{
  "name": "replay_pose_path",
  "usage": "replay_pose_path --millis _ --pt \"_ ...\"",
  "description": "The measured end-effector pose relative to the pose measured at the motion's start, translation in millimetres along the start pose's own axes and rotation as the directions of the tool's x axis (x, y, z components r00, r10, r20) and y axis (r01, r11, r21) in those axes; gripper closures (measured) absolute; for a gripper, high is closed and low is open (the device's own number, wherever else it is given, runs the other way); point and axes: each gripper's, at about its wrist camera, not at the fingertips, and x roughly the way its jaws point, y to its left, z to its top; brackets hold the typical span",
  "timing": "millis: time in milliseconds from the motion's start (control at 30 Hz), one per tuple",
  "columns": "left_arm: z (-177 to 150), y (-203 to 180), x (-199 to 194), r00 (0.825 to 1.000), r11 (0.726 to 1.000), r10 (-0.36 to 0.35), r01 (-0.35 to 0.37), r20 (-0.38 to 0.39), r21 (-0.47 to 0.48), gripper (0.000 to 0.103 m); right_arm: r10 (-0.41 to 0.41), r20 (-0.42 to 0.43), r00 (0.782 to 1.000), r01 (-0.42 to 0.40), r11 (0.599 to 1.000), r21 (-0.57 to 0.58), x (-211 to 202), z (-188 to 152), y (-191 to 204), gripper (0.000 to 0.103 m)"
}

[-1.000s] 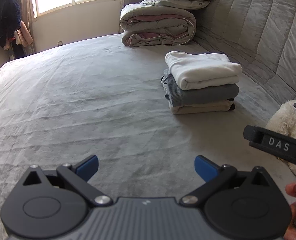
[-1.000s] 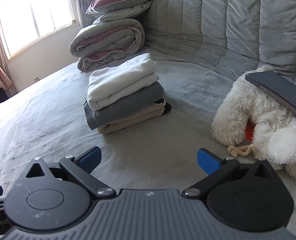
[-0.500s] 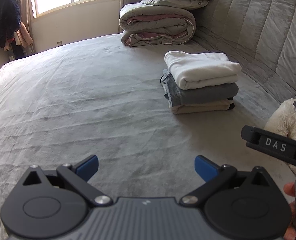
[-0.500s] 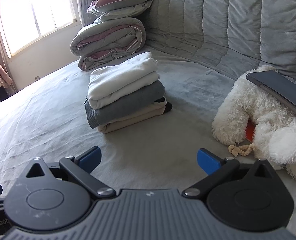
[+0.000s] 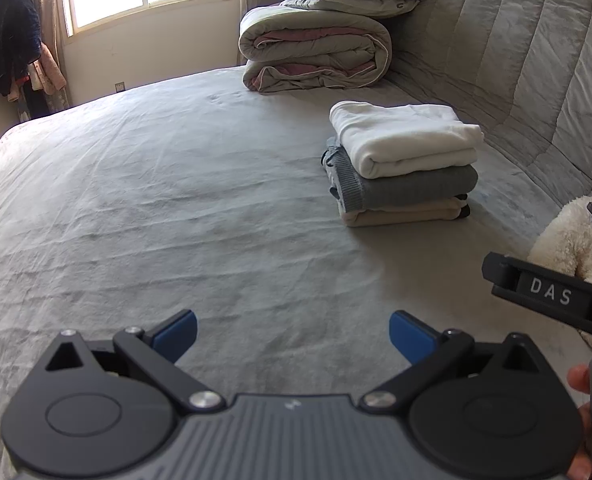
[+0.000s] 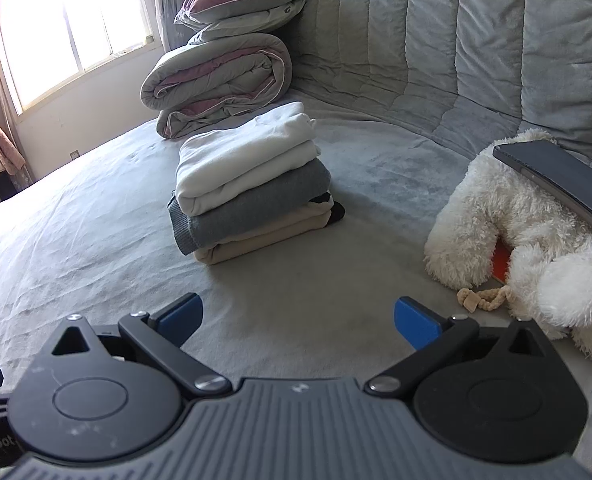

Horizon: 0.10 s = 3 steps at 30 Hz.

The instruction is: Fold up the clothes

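Right gripper has advanced slightly toward the stack of folded clothes, which now shows marginally nearer in its view. Left gripper drifted slightly toward the same stack.

Rolled duvet under two pillows; plush toy beside headboard.

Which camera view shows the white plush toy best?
The right wrist view shows the white plush toy best: most of its body is visible on the bed, with a dark flat object lying on it. The left wrist view shows only a small part at the right edge.
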Motion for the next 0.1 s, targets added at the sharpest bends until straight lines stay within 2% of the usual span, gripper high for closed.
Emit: replay_pose_path --millis 100 --pt "0.0 0.3 -0.4 1.0 1.0 -0.001 0.001 -0.001 0.002 0.001 0.0 -0.001 1.0 0.0 1.0 -0.002 0.0 -0.6 0.2 0.0"
